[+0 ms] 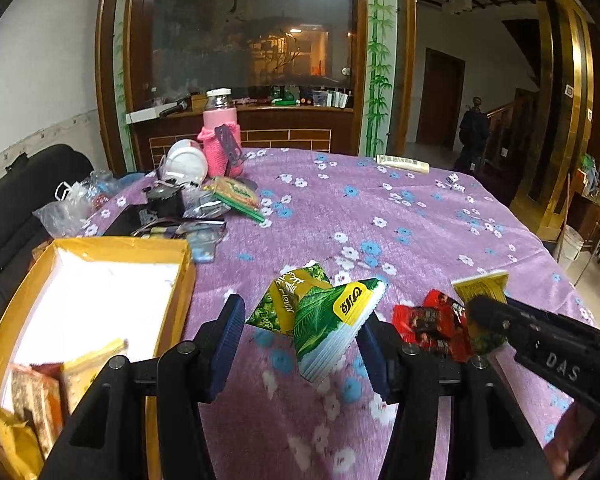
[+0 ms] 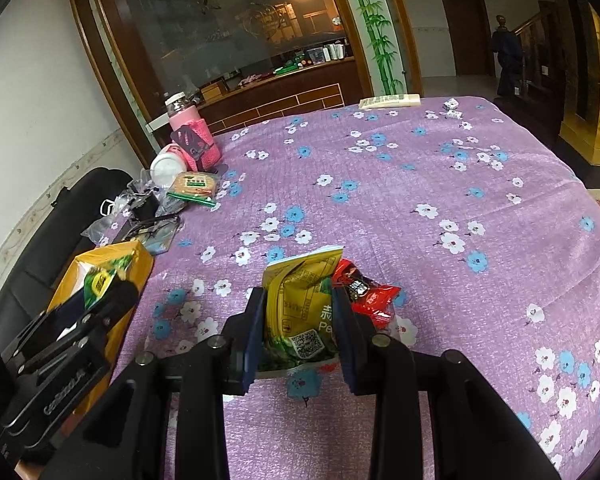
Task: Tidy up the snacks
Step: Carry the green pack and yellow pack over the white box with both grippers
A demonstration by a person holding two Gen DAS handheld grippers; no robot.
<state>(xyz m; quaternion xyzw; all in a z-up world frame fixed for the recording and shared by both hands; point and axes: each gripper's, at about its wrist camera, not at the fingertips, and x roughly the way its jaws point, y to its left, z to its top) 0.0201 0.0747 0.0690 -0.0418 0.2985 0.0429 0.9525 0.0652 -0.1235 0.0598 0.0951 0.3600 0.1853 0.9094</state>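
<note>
- Snacks are split between a yellow cardboard box (image 1: 100,248) at the left edge of the table and a small cluster out on the purple flowered tablecloth (image 1: 420,216).
- The left gripper (image 1: 300,344) has a green and yellow snack packet (image 1: 332,320) between its blue pads (image 1: 228,344). The packet looks lifted off the cloth and hangs tilted, but I honestly can't tell whether the pads are actually pinching it or just sitting either side; the jaws stand about halfway apart.
- A second green and yellow pack (image 1: 288,300) sits right behind it, touching or overlapping, hard to say which.
- The right gripper (image 2: 300,332) is clamped down narrow on a yellow-green pea snack bag (image 2: 300,300), both pads pressed against its sides, with the bag standing upright between them.
- A red wrapped candy pack (image 2: 364,292) lies just beside that bag on the right, touching it, flat on the cloth.
- Inside the box, a few packets (image 1: 40,392) are piled at the near end; they're blurry, mostly yellow and orange-brown.
- Back at the far left corner of the table there's clutter: a pink knit-sleeved jar (image 1: 220,132), a white tipped-over container (image 1: 186,162), a cracker pack (image 2: 192,188) and some plastic bags (image 1: 66,208).
- A white remote control (image 2: 390,101) lies at the far edge.
</note>
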